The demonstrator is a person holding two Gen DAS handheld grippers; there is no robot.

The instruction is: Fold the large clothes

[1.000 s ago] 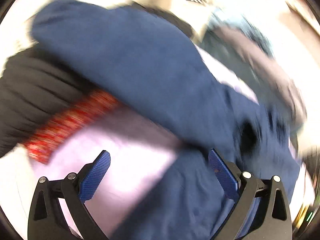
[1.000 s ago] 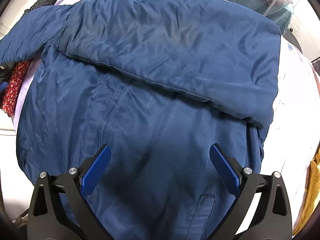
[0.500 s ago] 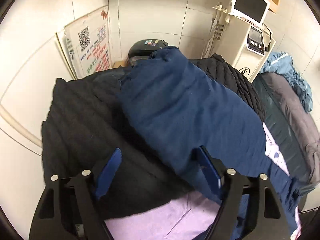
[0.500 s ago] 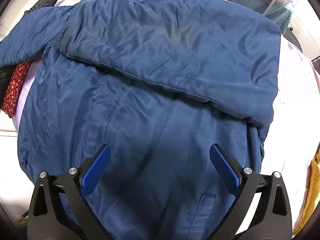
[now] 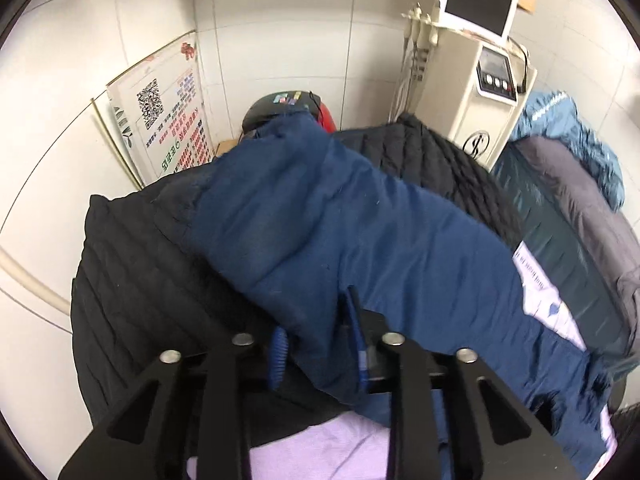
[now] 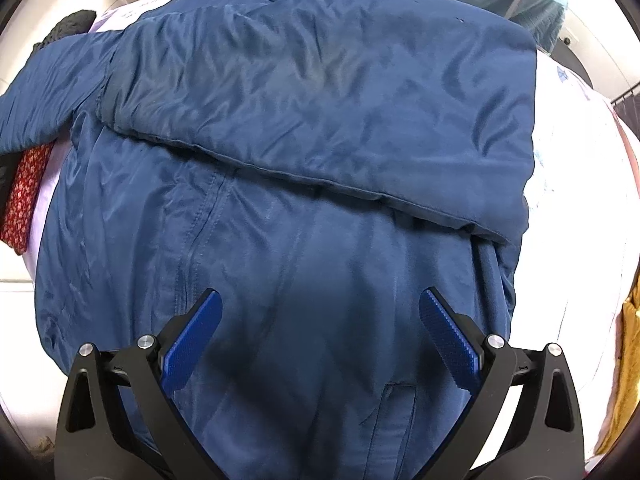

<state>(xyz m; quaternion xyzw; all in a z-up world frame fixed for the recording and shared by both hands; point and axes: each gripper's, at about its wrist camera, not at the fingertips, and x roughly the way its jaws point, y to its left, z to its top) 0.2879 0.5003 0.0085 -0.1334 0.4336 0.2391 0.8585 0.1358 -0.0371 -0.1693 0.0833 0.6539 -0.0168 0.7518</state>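
A large navy blue jacket [image 6: 320,240] lies front up on the bed, with one sleeve [image 6: 320,112] folded across its chest. Its other sleeve [image 5: 320,220] stretches away over a black quilted jacket [image 5: 140,280]. My left gripper [image 5: 316,312] is closing its jaws on the near edge of that sleeve, and blue fabric is pinched between the pads. My right gripper [image 6: 320,304] hangs open straight above the jacket's lower front, with nothing between its fingers.
A white machine with a screen [image 5: 480,72] and a leaning poster [image 5: 168,120] stand by the tiled wall. Red patterned cloth [image 6: 24,196] lies beside the jacket on a lilac sheet [image 5: 340,448]. Grey and teal bedding [image 5: 580,220] is at the right, and yellow cloth [image 6: 628,360] at the far right.
My left gripper swung up toward the wall end of the sleeve, and its jaws went from wide open to pinched on the fabric. The right gripper and the jacket body stayed put.
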